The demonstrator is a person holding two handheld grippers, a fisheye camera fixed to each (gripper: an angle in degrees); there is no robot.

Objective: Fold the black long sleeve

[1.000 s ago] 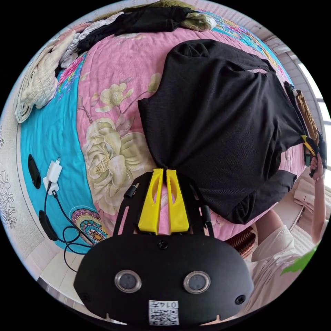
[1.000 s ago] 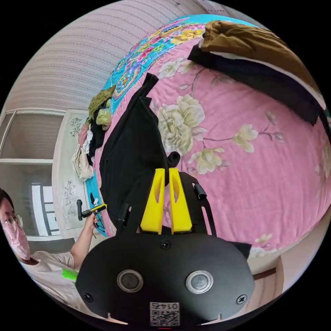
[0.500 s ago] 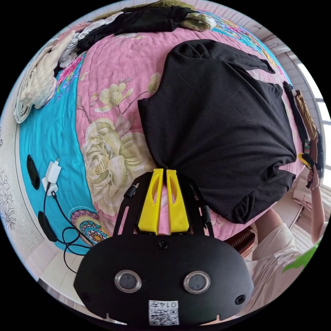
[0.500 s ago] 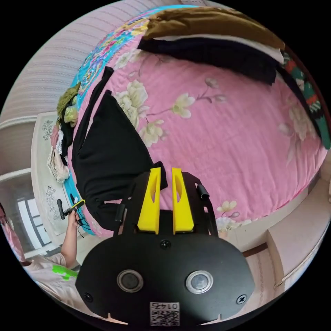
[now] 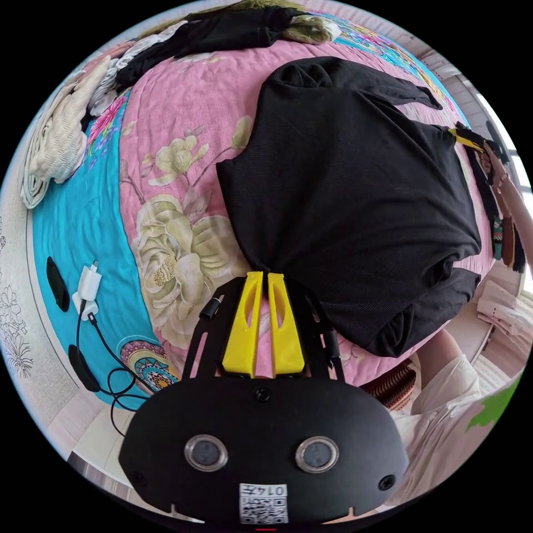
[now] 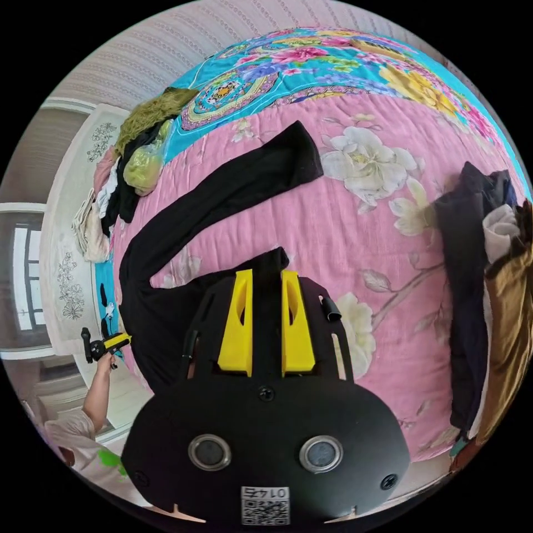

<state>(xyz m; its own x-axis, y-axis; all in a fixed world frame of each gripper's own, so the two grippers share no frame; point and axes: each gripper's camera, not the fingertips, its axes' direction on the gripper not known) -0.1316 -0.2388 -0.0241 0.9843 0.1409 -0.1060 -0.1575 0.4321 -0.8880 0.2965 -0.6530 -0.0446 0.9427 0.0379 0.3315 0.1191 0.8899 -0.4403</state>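
The black long sleeve [image 5: 344, 189] lies spread on the pink floral bedspread [image 5: 183, 139]. My left gripper [image 5: 262, 276] is shut on a bunched corner of its near edge. In the right gripper view, one sleeve [image 6: 222, 189] stretches flat across the bed. My right gripper [image 6: 266, 273] is open, and a black corner of the shirt [image 6: 273, 257] lies at its fingertips with the jaws standing apart from it. A hand holds the right gripper [image 5: 465, 139] at the shirt's far side. The left gripper [image 6: 114, 341] shows at the bed's edge.
A pile of dark, white and brown clothes [image 6: 483, 266] lies beside the shirt. Green and black clothes [image 6: 139, 161] sit near the wall. A charger with cable [image 5: 86, 283] and a white garment [image 5: 55, 139] rest on the blue border. The person's white shirt [image 5: 444, 400] is close by.
My right gripper has opened, let go of the shirt's corner, and moved along the far side toward the sleeve. The cloth has settled flat. The left gripper keeps its hold.
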